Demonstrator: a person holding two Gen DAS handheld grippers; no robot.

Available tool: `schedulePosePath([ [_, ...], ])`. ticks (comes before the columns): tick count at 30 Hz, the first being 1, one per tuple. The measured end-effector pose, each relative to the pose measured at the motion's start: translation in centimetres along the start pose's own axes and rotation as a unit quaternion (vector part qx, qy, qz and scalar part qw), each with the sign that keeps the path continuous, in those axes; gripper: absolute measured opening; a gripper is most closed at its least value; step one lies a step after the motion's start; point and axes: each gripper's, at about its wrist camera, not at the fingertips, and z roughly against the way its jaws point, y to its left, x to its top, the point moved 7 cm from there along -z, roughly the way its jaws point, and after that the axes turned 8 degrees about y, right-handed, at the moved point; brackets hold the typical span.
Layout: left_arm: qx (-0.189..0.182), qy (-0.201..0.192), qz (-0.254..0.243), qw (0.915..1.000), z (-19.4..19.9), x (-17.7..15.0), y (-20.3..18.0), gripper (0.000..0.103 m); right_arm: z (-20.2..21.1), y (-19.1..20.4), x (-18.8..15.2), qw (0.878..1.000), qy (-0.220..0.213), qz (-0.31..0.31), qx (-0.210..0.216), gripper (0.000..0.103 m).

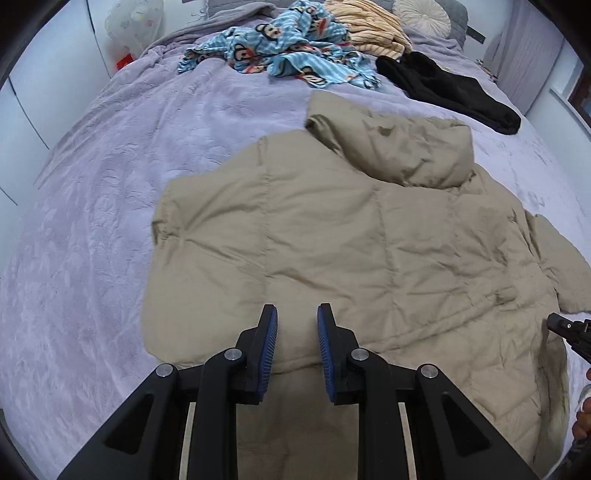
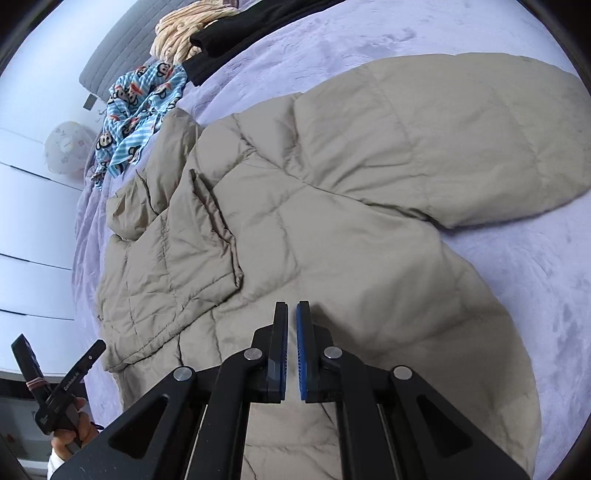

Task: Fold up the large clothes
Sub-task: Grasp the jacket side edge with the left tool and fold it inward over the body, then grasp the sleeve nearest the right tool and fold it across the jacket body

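Right, the beige puffer jacket (image 1: 332, 236) lies spread across the lavender bed cover (image 1: 92, 206), hood (image 1: 399, 147) toward the far end, one sleeve (image 2: 461, 140) flung out to the right. The left gripper (image 1: 296, 317) hovers over the jacket's near hem with its blue pads (image 1: 271, 339) a small way apart and nothing between them. The right gripper (image 2: 291, 314) hangs above the near right part of the jacket, its fingers drawn almost together with only a sliver between, gripping no cloth. At the far end sit a blue monkey-print garment (image 1: 280, 51), a cream striped one (image 1: 369, 26) and a black one (image 1: 450, 92), well apart from the jacket.
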Motion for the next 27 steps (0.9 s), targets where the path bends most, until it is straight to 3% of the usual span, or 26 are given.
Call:
schedulePosePath([
  [1,-0.002,0.006,-0.005,1.0,-0.1,-0.2,-1.0,0.039,0.4,-0.7,-0.2,1.0,-0.002,-0.008,0.002,0.006],
  [2,-0.001,0.013,-0.009,0.9999,-0.2,-0.5,-1.9,0.089,0.8,-1.5,-0.3,1.0,-0.003,-0.016,0.003,0.006],
  [3,0.009,0.006,-0.004,0.9999,0.1,-0.7,-2.7,0.101,1.3,-2.3,-0.5,1.0,-0.004,-0.022,0.004,0.006],
  [5,0.014,-0.005,-0.019,0.9997,0.6,-0.9,-4.6,0.102,2.1,-3.7,-0.5,1.0,-0.008,-0.03,0.002,0.007],
  [12,0.029,0.023,-0.035,0.9987,-0.7,-1.3,-9.5,0.102,4.5,-9.0,0.3,0.997,-0.023,-0.07,0.006,0.013],
  [13,0.033,0.025,-0.037,0.9984,-0.8,-1.3,-9.9,0.102,5.0,-10.0,0.7,0.996,-0.029,-0.084,0.014,0.026],
  [14,0.038,0.029,-0.039,0.9981,-1.1,-1.3,-10.6,0.102,5.4,-10.9,1.0,0.994,-0.036,-0.099,0.023,0.059],
  [16,0.047,0.035,-0.043,0.9974,-1.4,-1.2,-11.6,0.102,6.5,-13.1,1.9,0.988,-0.059,-0.136,0.049,0.102],
  [22,0.041,0.05,-0.051,0.9966,-2.4,-1.0,-14.7,0.102,8.7,-19.5,5.2,0.967,-0.104,-0.217,0.079,0.102],
  [27,0.055,0.045,-0.053,0.9961,-2.8,-0.2,-15.7,0.102,9.7,-24.2,8.3,0.933,-0.148,-0.292,0.147,0.102],
])
